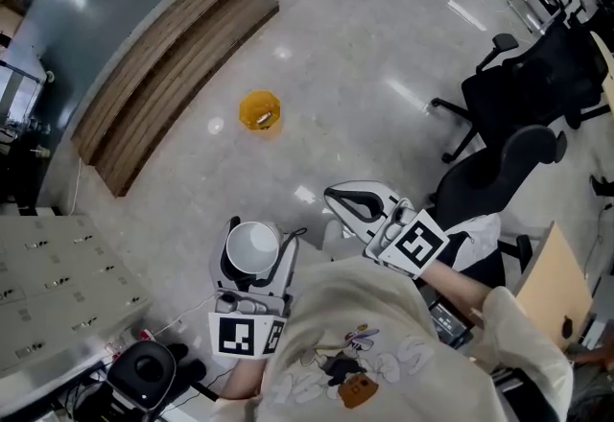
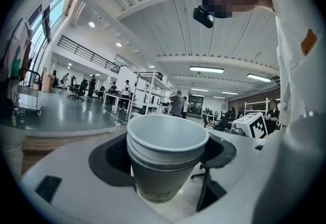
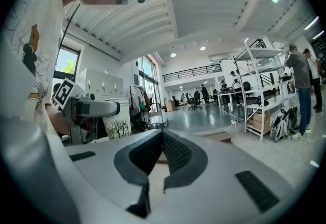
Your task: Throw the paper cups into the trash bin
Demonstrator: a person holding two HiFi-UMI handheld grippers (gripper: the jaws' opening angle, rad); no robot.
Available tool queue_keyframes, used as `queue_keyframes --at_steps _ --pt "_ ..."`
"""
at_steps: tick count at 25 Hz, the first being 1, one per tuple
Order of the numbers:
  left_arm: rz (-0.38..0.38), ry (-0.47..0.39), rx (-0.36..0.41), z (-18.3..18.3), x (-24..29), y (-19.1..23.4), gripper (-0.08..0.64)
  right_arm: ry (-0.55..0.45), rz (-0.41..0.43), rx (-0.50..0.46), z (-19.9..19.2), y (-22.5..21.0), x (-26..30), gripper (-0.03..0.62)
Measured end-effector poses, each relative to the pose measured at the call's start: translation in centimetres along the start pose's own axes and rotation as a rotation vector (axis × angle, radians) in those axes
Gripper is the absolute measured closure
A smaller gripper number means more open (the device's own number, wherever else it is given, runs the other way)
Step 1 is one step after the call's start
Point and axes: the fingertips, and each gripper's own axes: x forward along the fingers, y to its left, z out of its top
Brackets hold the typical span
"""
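Note:
A stack of white paper cups (image 1: 253, 245) stands upright between the jaws of my left gripper (image 1: 254, 255), low in the head view and close to my body. In the left gripper view the cups (image 2: 165, 159) fill the gap, and both dark pads press on their sides. My right gripper (image 1: 331, 192) is beside it to the right, with its jaws together and nothing in them; in its own view the tips (image 3: 162, 134) meet. A yellow trash bin (image 1: 260, 111) stands on the floor ahead, well beyond both grippers. The right gripper view also catches the held cups (image 3: 118, 127).
Long wooden boards (image 1: 163, 65) lie on the floor beyond the bin at the left. Black office chairs (image 1: 518, 75) stand at the right and grey lockers (image 1: 58, 286) at the left. A brown board (image 1: 556, 286) leans at the lower right. Shelving racks (image 3: 260, 90) and people stand farther off.

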Motion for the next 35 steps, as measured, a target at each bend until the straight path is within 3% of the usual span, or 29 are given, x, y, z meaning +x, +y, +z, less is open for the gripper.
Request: queue_keyframes --at_steps 5,11,26,35 --pt "0.075 -0.018 -0.011 0.7 1.0 2.3 0.184 0.029 0.033 0.01 -0.1 -1.7 1.5 0.586" --pt "0.088 -0.014 -0.021 1.0 4.3 6.0 0.184 0.047 0.045 0.017 0.0 -4.7 5.2 0.586" --pt "-0.048 0.008 -0.008 4.9 15.6 24.4 0.184 0.083 -0.09 -0.035 3.2 -12.7 24.3 0.586" --pt "-0.078 0.071 -0.057 3.1 21.3 29.5 0.184 0.031 -0.091 -0.039 4.6 -16.4 31.5 0.586"
